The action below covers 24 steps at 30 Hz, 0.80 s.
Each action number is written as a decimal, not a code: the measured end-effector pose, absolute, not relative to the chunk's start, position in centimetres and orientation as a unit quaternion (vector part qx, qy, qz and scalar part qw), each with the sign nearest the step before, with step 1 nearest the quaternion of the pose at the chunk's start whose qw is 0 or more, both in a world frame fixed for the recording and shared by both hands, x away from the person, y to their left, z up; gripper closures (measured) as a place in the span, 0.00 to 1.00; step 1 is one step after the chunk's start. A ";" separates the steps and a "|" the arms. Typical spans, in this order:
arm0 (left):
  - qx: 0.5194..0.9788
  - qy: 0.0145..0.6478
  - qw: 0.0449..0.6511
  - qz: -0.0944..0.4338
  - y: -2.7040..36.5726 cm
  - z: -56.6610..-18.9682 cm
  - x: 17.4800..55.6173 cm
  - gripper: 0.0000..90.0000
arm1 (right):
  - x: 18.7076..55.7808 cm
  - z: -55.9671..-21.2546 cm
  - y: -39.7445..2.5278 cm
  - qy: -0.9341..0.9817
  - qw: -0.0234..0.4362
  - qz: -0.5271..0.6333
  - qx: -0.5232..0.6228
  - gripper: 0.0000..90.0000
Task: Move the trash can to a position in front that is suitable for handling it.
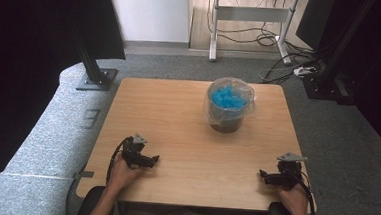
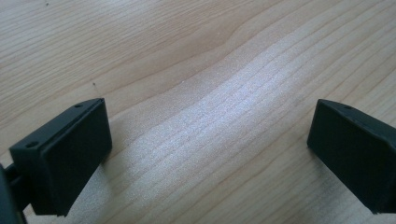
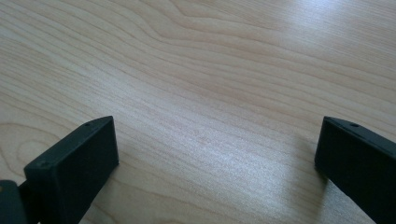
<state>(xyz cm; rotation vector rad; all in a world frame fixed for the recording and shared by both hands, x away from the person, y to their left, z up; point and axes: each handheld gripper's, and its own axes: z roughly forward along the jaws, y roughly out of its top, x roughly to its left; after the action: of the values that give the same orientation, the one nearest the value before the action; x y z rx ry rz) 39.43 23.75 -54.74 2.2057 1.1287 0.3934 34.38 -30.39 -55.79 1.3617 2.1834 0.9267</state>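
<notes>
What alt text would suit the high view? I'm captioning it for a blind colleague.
A person's hands rest a left gripper and a right gripper on the near edge of a wooden table, apart from a dark container lined with a clear bag, holding something blue.

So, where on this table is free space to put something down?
Most of the table is bare: the whole left half, the middle strip between the left claw and the right claw, both open, and the near centre. Only the far right-centre is taken, by the bag-lined container with blue pieces.
</notes>
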 end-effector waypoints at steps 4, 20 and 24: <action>0.835 0.428 0.311 0.149 23.7 -54.7 39.4 0.00 | 34.4 -55.8 -30.4 0.782 0.202 0.332 0.488 0.00; 0.835 0.429 0.311 0.149 23.7 -54.7 39.4 0.00 | 34.8 -55.2 -29.6 0.790 0.194 0.317 0.487 0.01; 0.834 0.430 0.311 0.149 23.7 -54.7 39.4 0.00 | 35.2 -54.3 -28.8 0.795 0.195 0.321 0.476 0.01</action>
<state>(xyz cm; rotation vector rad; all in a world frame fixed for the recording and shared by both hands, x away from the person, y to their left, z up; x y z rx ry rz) 39.42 23.69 -54.74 2.2032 1.1350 0.3947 35.21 -28.77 -54.32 1.3353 2.2278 0.8992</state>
